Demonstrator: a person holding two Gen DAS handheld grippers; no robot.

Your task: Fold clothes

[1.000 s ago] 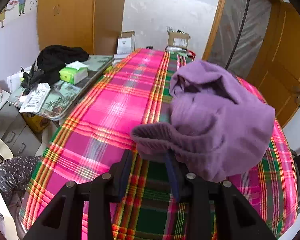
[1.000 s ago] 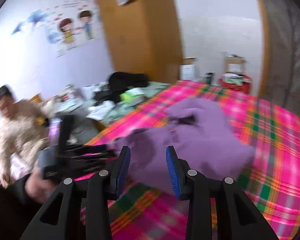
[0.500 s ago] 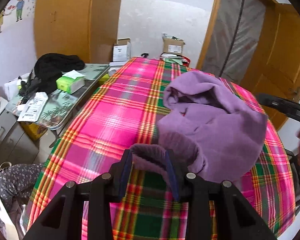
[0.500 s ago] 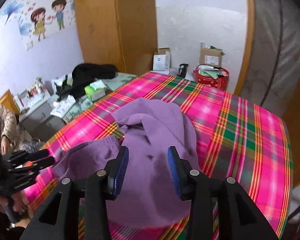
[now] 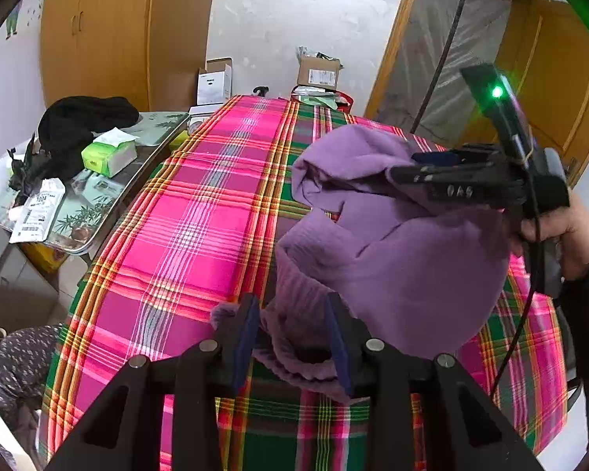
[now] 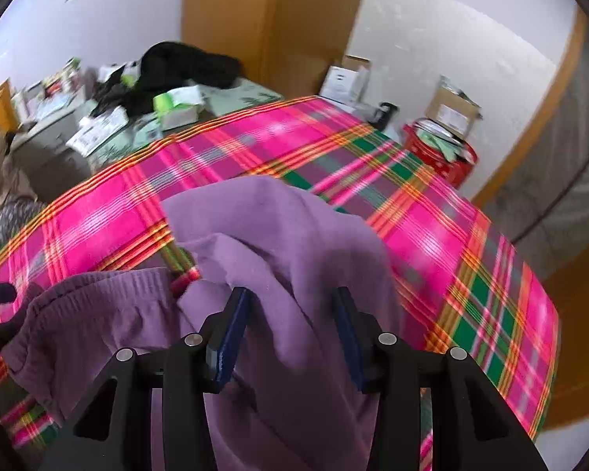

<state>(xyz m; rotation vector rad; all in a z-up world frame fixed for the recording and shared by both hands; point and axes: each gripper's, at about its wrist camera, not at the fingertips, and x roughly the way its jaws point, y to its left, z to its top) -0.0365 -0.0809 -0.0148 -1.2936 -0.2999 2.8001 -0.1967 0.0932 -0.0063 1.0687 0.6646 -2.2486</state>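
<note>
On the left side, beyond the plaid table [image 5: 200,235], a side table [image 5: 149,125] is carrying a tissue pack [image 5: 108,155] and a dark bundle [image 5: 84,117]; none of that is bothering me. Nearer the middle, my left gripper [image 5: 292,333] is sitting at the table's near edge with its jaws apart and the ribbed hem of the purple sweater [image 5: 412,267] lying between the pads, not pinched. I am judging that hem is likely to slide out if I lift before closing. Further right, the sweater is lying bunched in a mound on the plaid, nothing flat. My right gripper [image 6: 290,325] is hovering over that mound, jaws apart around a raised fold; closing here, I am risking a grab of several layers, which would drag the heap instead of spreading it.
</note>
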